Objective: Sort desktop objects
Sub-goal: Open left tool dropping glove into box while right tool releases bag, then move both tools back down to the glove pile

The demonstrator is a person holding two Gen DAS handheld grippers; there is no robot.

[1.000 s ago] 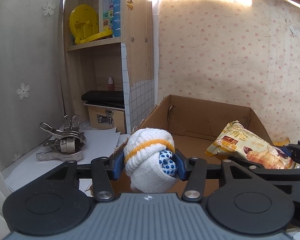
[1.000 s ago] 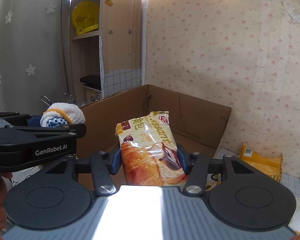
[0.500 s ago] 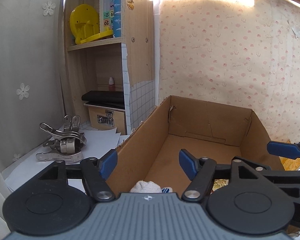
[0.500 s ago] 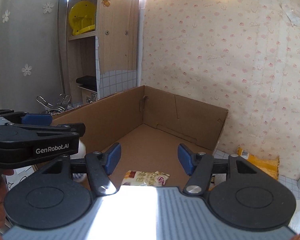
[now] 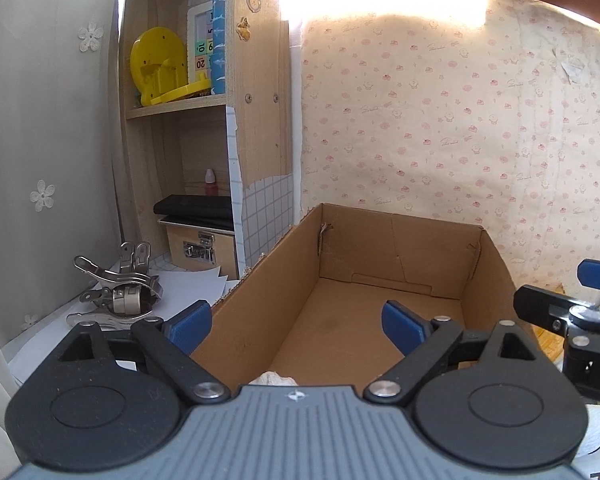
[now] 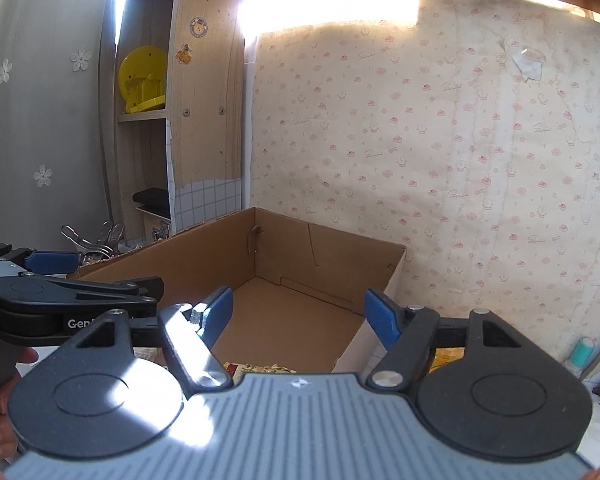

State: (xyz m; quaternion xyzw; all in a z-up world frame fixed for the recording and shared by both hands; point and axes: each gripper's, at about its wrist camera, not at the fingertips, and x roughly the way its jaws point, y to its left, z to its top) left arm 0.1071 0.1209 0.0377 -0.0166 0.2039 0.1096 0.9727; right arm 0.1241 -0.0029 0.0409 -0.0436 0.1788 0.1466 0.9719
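Note:
An open cardboard box [image 5: 396, 240] stands on the desk against the wall; it also shows in the right wrist view [image 6: 324, 252]. My left gripper [image 5: 296, 324] is open and empty above the box's near end. A sliver of the white rolled sock [image 5: 272, 379] shows inside the box, just above the gripper body. My right gripper [image 6: 300, 314] is open and empty above the box. The top edge of the croissant snack bag [image 6: 260, 369] lies in the box below it, mostly hidden by the gripper body.
Metal clips [image 5: 116, 292] lie on white paper at the left. A wooden shelf [image 5: 204, 100] holds a yellow toy [image 5: 160, 64] and a small latch box [image 5: 200, 246]. A yellow packet [image 6: 446, 356] and a teal bottle [image 6: 584, 350] sit right of the box.
Both grippers opened: the sock and the snack bag dropped into the box. Both grippers have since risen and pulled back slightly, so the dropped items are nearly out of view.

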